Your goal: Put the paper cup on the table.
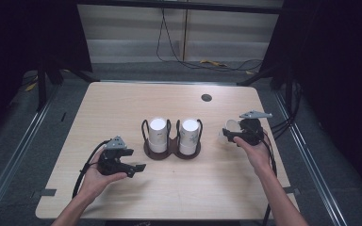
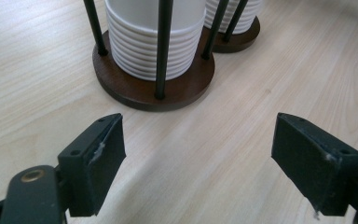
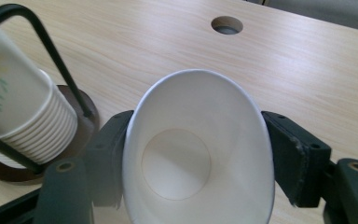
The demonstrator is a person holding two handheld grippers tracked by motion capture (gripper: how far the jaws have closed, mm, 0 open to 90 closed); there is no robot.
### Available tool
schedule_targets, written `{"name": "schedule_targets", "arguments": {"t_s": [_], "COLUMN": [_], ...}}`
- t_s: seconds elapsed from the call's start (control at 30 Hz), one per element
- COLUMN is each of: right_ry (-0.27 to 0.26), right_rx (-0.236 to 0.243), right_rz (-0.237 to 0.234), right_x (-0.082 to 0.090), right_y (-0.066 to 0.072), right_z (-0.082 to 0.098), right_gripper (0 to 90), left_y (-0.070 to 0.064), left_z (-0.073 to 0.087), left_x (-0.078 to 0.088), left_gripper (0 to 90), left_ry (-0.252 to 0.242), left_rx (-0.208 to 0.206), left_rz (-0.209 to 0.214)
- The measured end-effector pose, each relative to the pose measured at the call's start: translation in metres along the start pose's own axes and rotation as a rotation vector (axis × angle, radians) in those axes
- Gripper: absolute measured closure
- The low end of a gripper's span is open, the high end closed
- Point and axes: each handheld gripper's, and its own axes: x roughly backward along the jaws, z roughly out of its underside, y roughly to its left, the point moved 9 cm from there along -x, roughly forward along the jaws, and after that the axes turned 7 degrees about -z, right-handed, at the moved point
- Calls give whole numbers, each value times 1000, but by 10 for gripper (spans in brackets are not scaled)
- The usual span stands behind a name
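Note:
A dark brown double cup holder (image 1: 172, 151) with black wire loops stands mid-table and carries two stacks of white paper cups (image 1: 158, 134) (image 1: 189, 136). To its right, my right gripper (image 1: 232, 136) is shut on a single white paper cup (image 1: 228, 127). In the right gripper view the cup (image 3: 177, 168) is squeezed into an oval between the pads, mouth toward the camera, in my right gripper (image 3: 198, 135). My left gripper (image 1: 134, 160) hovers left of and nearer than the holder. It (image 2: 198, 158) stands open with bare table between the jaws, facing the left stack (image 2: 154, 37).
The light wooden table (image 1: 122, 108) has a round cable hole (image 1: 206, 97) at the far right of centre. The right stack (image 3: 14, 107) carries a flower print. Dark floor and rails surround the table, with cables on the floor at the back.

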Motion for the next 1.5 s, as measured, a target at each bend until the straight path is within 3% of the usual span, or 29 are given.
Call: {"name": "schedule_targets", "arguments": {"t_s": [0.27, 0.4, 0.6, 1.07, 1.2, 1.4, 1.5], "right_ry": [23, 66, 54, 14, 20, 28, 38], "right_rx": [23, 42, 58, -11, -47, -51, -61], "right_rz": [34, 44, 61, 6, -10, -7, -14], "right_x": [-13, -26, -31, -39, -40, -38, -37], "right_y": [-2, -2, -2, -1, 1, 1, 1], "right_z": [-2, 4, 2, 5, 9, 17, 23], "right_gripper": [277, 270, 242, 159, 150, 148, 149], "left_y": [3, 5, -1, 4, 5, 4, 3], "left_z": [2, 4, 2, 3, 3, 3, 2], "left_x": [3, 2, 1, 2, 3, 3, 4], "left_gripper": [182, 181, 184, 183, 170, 170, 170], "left_ry": [-13, -9, -12, -13, -17, -14, -26], "left_rx": [5, 13, 0, 12, 26, 27, 46], "left_rz": [-13, -15, -8, -19, -16, -10, 6]}}
